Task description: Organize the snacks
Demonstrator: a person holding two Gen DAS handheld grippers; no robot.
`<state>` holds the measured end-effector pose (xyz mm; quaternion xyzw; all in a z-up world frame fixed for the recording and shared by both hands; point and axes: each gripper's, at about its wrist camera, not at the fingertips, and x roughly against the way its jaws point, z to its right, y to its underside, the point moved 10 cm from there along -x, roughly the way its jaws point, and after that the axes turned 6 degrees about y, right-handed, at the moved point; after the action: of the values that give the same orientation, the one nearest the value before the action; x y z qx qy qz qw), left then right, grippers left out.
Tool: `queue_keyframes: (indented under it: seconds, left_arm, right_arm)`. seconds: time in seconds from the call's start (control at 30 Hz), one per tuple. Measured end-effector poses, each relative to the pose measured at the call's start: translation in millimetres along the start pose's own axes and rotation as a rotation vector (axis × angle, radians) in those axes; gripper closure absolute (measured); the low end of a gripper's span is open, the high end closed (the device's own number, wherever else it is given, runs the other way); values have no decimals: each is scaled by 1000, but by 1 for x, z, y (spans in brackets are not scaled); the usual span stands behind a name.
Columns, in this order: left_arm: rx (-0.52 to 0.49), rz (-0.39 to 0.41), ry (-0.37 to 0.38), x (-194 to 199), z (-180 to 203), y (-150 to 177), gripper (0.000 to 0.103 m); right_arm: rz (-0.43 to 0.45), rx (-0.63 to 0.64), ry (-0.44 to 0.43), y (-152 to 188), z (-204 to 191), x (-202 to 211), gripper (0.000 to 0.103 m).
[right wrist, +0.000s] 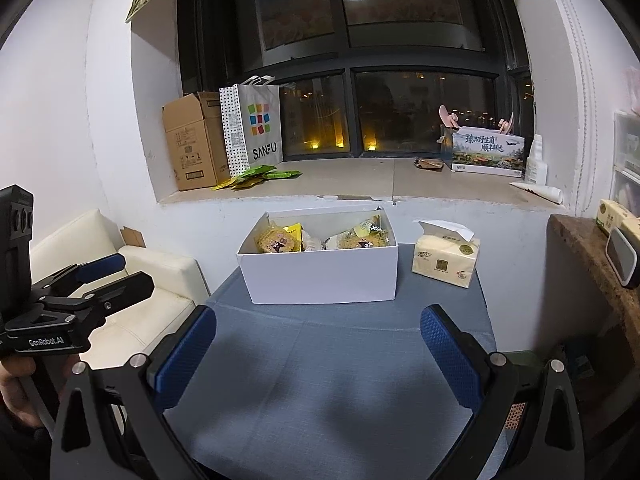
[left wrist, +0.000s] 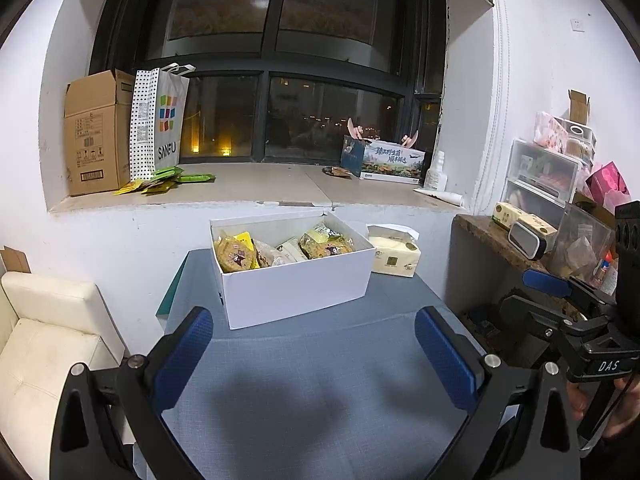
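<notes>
White cardboard forms the box (left wrist: 296,276) that stands at the far end of the blue-grey surface (left wrist: 320,380), against the wall below the window sill (left wrist: 248,188). It is open at the top, so packets can be dropped in from above. The snacks (left wrist: 280,248) already fill its inside: yellow and green wrapped packets, lying close together. A tissue pack (left wrist: 394,256) sits just beside the box, to its right.

Both grippers are held back from the box, over the bare near part of the surface. The left gripper (left wrist: 314,360) has its blue fingers (left wrist: 182,360) spread wide and holds nothing. The right gripper (right wrist: 318,356) is likewise wide open and empty. This posture judges as a rest position with the box in full sight of both cameras, at the start or the end of the sorting.

More packets (left wrist: 160,182), green and yellow, lie loose on the window sill, at the foot of a white shopping bag (left wrist: 158,124) and a brown carton (left wrist: 96,136). These may be what is left to put away.

The left wrist view shows the right gripper from the side at its right edge, plus plastic drawers (left wrist: 540,184) on a side shelf. The right wrist view shows the left gripper at its left edge, and a cream sofa (right wrist: 132,288) beside the surface.
</notes>
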<state>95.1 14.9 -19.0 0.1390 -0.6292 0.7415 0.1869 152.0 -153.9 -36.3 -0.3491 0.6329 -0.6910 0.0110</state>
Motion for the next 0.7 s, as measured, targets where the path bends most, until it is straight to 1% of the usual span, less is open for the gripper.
queue_keyframes:
  seconds: [0.7]
  left_arm:
    - [7,-3,4,1,-2,2,0]
  right_arm:
    - [-4,-4,0,1,0,0,0]
